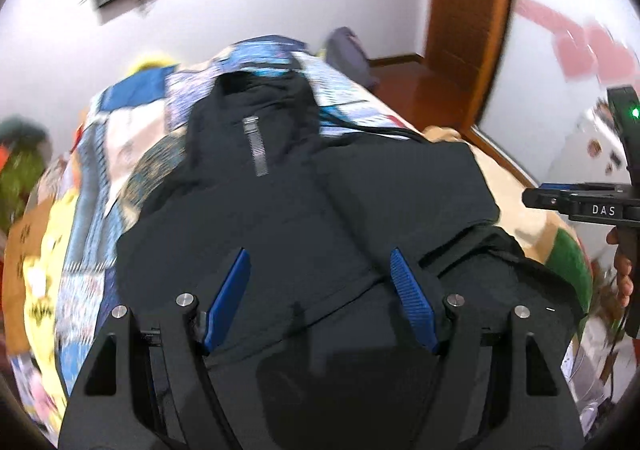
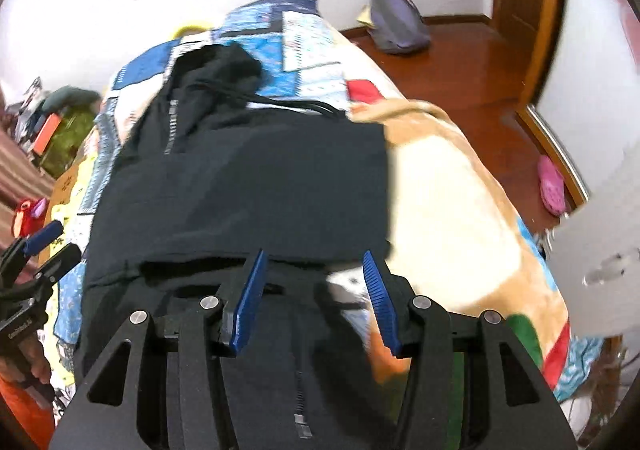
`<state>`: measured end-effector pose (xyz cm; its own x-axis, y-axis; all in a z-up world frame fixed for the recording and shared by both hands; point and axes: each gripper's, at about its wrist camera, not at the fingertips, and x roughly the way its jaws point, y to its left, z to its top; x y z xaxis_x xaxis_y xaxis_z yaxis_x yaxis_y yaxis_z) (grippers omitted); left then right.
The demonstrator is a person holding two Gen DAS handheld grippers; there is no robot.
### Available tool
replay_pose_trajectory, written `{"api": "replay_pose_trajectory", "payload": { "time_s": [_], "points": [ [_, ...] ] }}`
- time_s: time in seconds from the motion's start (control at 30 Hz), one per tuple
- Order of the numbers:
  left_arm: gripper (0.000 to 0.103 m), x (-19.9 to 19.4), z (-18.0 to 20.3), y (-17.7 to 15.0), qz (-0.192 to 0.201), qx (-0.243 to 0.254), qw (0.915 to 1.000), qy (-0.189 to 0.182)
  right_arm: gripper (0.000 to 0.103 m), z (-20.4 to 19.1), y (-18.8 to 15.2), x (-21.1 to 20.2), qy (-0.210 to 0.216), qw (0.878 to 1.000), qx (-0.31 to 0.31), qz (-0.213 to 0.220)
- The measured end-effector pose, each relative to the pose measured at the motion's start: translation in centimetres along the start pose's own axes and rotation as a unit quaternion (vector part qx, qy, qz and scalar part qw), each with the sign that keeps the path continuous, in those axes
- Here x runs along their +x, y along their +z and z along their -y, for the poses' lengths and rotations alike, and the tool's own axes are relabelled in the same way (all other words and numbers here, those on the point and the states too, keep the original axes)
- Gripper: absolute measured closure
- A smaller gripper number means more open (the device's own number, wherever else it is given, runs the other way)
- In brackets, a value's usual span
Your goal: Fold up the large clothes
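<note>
A black zip-up hooded jacket lies on the bed, its sleeve parts folded in over the body and its hood at the far end. My left gripper hovers over the jacket's near half, its blue pads apart with nothing between them. My right gripper is open above the jacket's near right edge, and nothing is pinched between its pads. Each gripper appears at the edge of the other's view: the right gripper held by a hand, the left gripper at the far left.
The bed carries a patchwork quilt and a beige blanket to the jacket's right. On the wooden floor beyond are a purple bag and a pink slipper. A wooden door stands at the back.
</note>
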<state>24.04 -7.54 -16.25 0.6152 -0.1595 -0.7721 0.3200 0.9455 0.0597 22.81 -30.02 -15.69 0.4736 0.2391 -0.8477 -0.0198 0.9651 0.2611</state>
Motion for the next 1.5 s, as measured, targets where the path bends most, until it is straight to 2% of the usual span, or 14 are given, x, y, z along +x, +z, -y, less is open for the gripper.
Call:
{"api": "replay_pose_trajectory", "payload": {
  "time_s": [0.2, 0.47, 0.63, 0.67, 0.7, 0.8, 0.87, 0.97, 1.07, 1.2, 1.23, 1.3, 1.37, 1.5],
  "points": [
    [0.031, 4.9, 5.7, 0.7, -0.043, 0.086, 0.9953, 0.004, 0.057, 2.0, -1.1, 2.2, 0.007, 0.999, 0.027, -0.024],
    [0.031, 10.6, 9.3, 2.5, -0.083, 0.143, 0.9858, 0.029, 0.057, 3.6, -2.9, 4.1, 0.028, 0.997, 0.052, -0.053],
    [0.032, 12.5, 11.2, 3.5, -0.075, 0.172, 0.9817, 0.031, 0.052, 4.3, -3.3, 4.1, 0.04, 0.996, 0.065, -0.054],
    [0.038, 12.7, 11.2, 3.7, -0.072, 0.17, 0.9825, 0.028, 0.05, 4.4, -3.3, 4.1, 0.038, 0.996, 0.065, -0.054],
    [0.053, 12.8, 11.1, 4.1, -0.068, 0.163, 0.9841, 0.021, 0.05, 4.4, -3.4, 4.1, 0.036, 0.996, 0.064, -0.055],
    [0.083, 12.0, 9.8, 5.1, -0.054, 0.126, 0.9905, -0.002, 0.049, 4.2, -3.5, 4.2, 0.03, 0.996, 0.061, -0.057],
    [0.089, 10.5, 8.1, 5.8, -0.037, 0.086, 0.9954, -0.021, 0.049, 4.0, -3.4, 4.2, 0.025, 0.996, 0.055, -0.059],
    [0.091, 7.6, 4.6, 6.6, -0.012, 0.02, 0.9989, -0.041, 0.049, 3.7, -2.8, 4.2, 0.012, 0.997, 0.04, -0.065],
    [0.091, 4.4, 0.8, 6.8, 0.012, -0.033, 0.9983, -0.046, 0.05, 2.6, -1.7, 3.6, -0.005, 0.998, 0.016, -0.052],
    [0.089, 2.1, -4.6, 5.4, 0.011, -0.109, 0.9921, -0.062, 0.05, 0.7, 0.4, 2.2, 0.015, 1.0, 0.005, -0.02],
    [0.085, 2.2, -6.0, 4.5, -0.002, -0.129, 0.9897, -0.062, 0.05, 0.1, 0.8, 2.1, 0.019, 1.0, 0.001, -0.014],
    [0.058, 2.6, -7.5, 3.0, -0.024, -0.154, 0.9865, -0.05, 0.05, -1.5, 1.2, 2.3, 0.021, 1.0, -0.014, -0.007],
    [0.038, 3.2, -9.1, 0.8, -0.038, -0.177, 0.983, -0.029, 0.049, -2.8, 1.2, 3.2, 0.02, 0.999, -0.025, -0.012],
    [0.035, 5.3, -10.8, -3.4, -0.088, -0.196, 0.9765, -0.022, 0.049, -5.0, -0.1, 6.8, 0.014, 0.997, -0.052, -0.063]
  ]
}}
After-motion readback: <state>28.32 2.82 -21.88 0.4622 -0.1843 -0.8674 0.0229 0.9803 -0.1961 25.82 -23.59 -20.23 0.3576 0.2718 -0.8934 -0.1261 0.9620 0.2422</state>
